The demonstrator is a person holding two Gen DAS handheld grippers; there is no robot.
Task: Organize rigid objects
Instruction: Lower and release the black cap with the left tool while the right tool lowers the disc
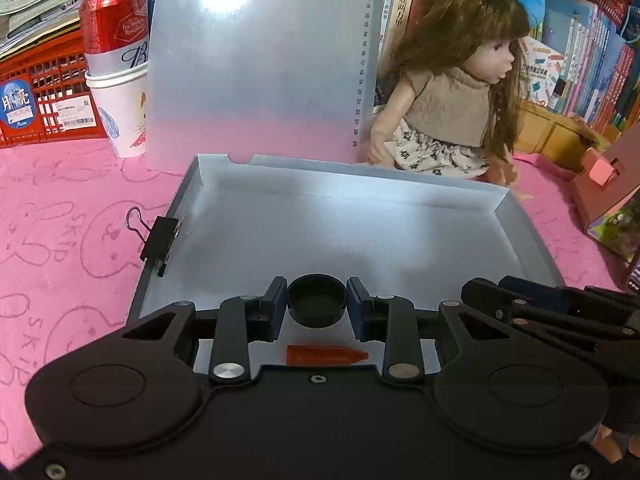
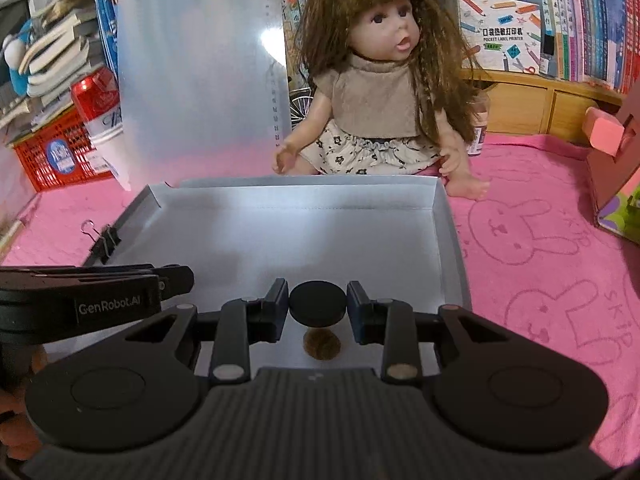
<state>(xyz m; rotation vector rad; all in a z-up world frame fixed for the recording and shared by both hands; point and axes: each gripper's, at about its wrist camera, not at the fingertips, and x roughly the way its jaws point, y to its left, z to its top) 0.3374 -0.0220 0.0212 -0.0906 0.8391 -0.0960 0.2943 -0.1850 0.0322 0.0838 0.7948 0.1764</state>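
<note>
Left gripper (image 1: 317, 304) holds a black round cap (image 1: 317, 303), open side up, jaws narrowed onto its rim, at lower centre of the left wrist view. Right gripper (image 2: 318, 305) holds a flat black disc (image 2: 318, 305) the same way, jaws pressed on its edge, lower centre of the right wrist view. Both pieces hang over the near part of a shallow grey tray (image 1: 520, 224). Judgement: step in hand is setting both pieces down inside the tray. To do it well, lower each until it nearly meets the floor before letting go, keep the pieces level so neither rolls, and keep the two grippers apart, since they sit side by side and close. Place the cap clear of the orange tapered piece (image 1: 326, 355) lying on the tray floor below it, and the disc clear of the brownish round thing (image 2: 322, 345) below it; what that thing is I cannot tell. Rest of the tray floor is bare. A black binder clip (image 1: 158, 240) grips the tray's left wall, middle left of frame. Behind the tray stands a translucent sheet (image 1: 256, 64), upper centre. Doll (image 1: 452, 80) sits behind the far right corner. Upper left: a red can (image 1: 114, 28) standing in a white paper cup (image 1: 120, 116), beside a red crate (image 1: 44, 92). All rests on a pink towel (image 1: 60, 220) over the bench.
</note>
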